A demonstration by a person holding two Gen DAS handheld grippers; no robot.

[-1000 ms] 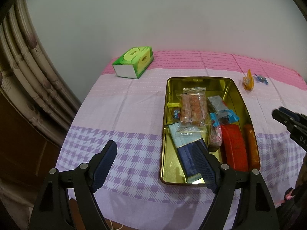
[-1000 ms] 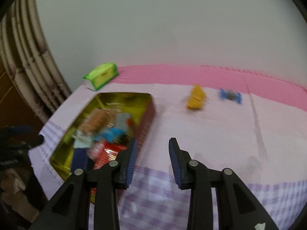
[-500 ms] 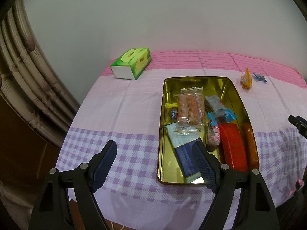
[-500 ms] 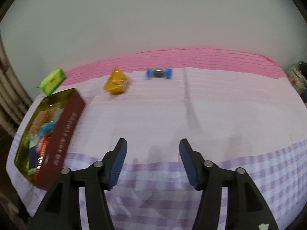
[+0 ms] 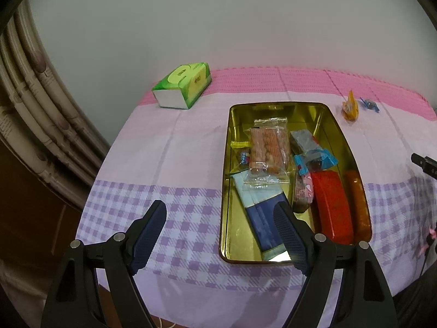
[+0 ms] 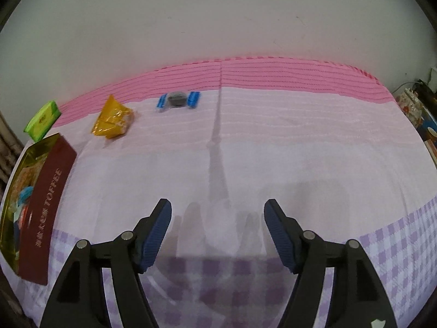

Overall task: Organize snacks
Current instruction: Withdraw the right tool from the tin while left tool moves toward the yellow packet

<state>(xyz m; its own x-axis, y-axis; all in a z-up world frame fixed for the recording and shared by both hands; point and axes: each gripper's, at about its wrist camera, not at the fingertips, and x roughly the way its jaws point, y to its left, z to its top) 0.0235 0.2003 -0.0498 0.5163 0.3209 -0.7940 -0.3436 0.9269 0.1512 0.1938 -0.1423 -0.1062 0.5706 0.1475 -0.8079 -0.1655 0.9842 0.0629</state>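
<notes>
A gold tin [image 5: 278, 108] with a dark red outer wall [image 6: 43, 205] holds several wrapped snacks: a clear pack of biscuits [image 5: 269, 147], a blue bar [image 5: 262, 216], a red pack [image 5: 331, 207]. A yellow snack packet [image 6: 113, 120] and a blue-ended candy [image 6: 179, 99] lie on the cloth to the right of the tin, near the pink band; they show small in the left wrist view: the packet [image 5: 351, 106], the candy [image 5: 368, 104]. My left gripper [image 5: 220, 225] is open and empty above the tin's near left corner. My right gripper [image 6: 217, 224] is open and empty over bare cloth, well short of the two loose snacks.
A green tissue box [image 5: 183, 83] stands at the back left of the table. A curtain [image 5: 32, 125] hangs left of the table. Clutter [image 6: 420, 112] sits off the table's right end. The wall runs right behind the pink band.
My right gripper swung right, away from the tin toward the open cloth, and its jaws opened wider. My left gripper barely moved.
</notes>
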